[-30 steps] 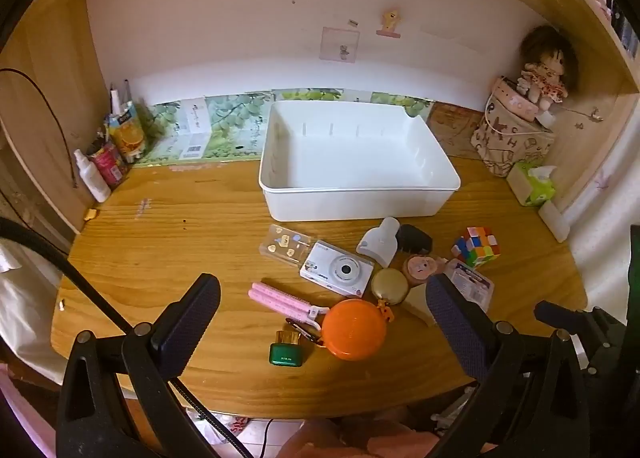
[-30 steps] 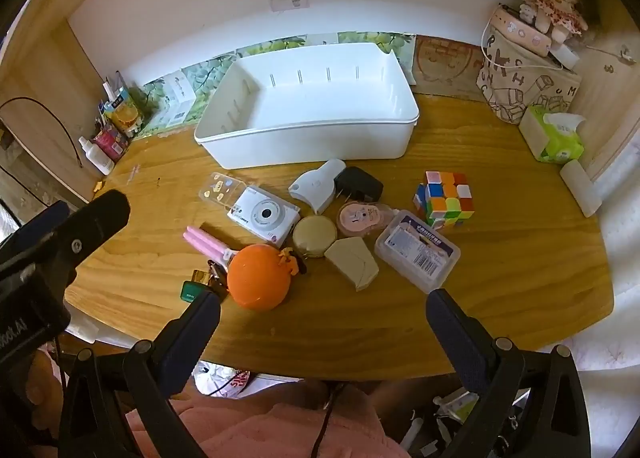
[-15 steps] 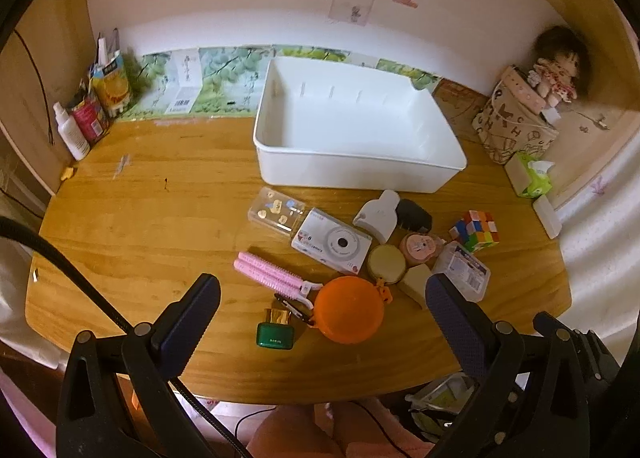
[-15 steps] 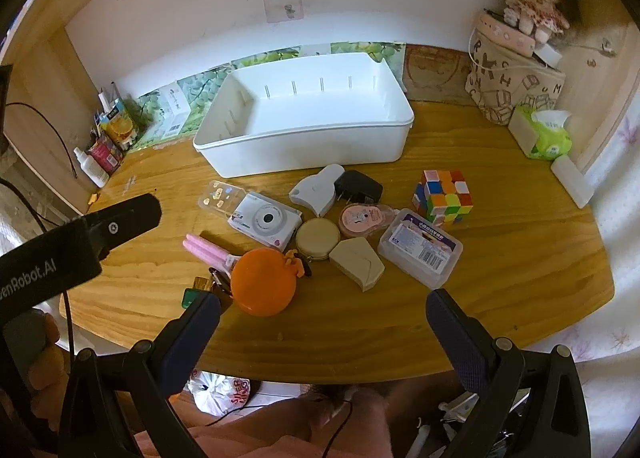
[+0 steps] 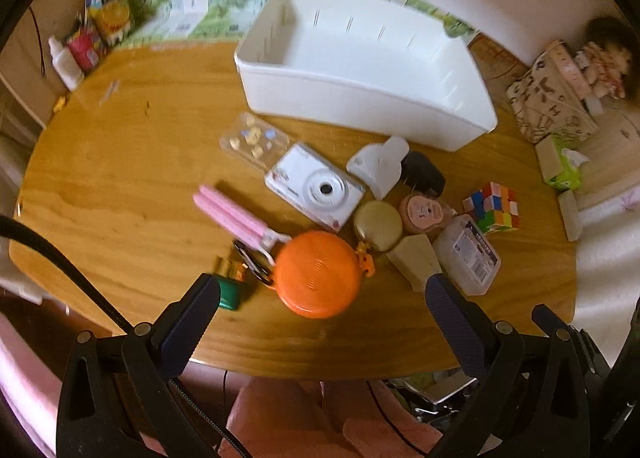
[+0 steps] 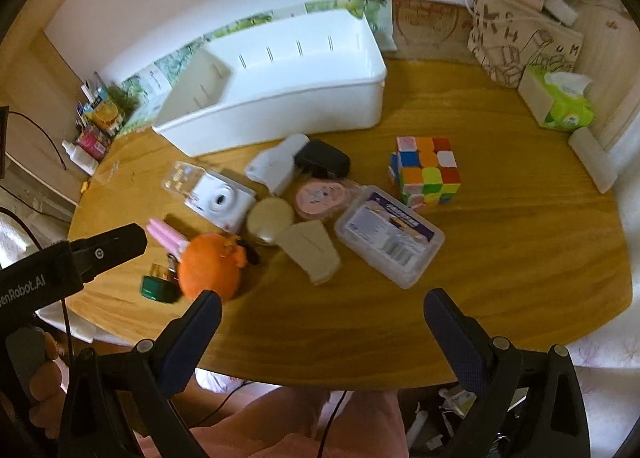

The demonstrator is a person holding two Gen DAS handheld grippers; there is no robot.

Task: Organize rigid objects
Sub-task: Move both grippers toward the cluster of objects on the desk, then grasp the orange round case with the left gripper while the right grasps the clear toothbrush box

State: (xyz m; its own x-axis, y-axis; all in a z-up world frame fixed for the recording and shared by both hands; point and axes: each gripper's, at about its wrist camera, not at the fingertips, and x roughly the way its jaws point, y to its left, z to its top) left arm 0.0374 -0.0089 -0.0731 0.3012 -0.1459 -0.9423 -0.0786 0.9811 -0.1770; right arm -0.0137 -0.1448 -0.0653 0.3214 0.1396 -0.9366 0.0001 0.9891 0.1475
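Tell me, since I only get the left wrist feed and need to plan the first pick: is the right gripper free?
Observer: Yes. In the right wrist view the right gripper has its jaws wide open with nothing between them, above the near edge of the table.
Operator: Which item lies closest ahead of it?
Observer: The clear labelled box, lying flat just beyond the jaws, slightly right of centre.

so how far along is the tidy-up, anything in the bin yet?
Nothing done yet: the white bin is empty. Nothing in hand either; the left gripper and right gripper are both open above the table's near edge. Everything is left: the camera, orange case, puzzle cube, clear box and the small pieces around them sit on the table.
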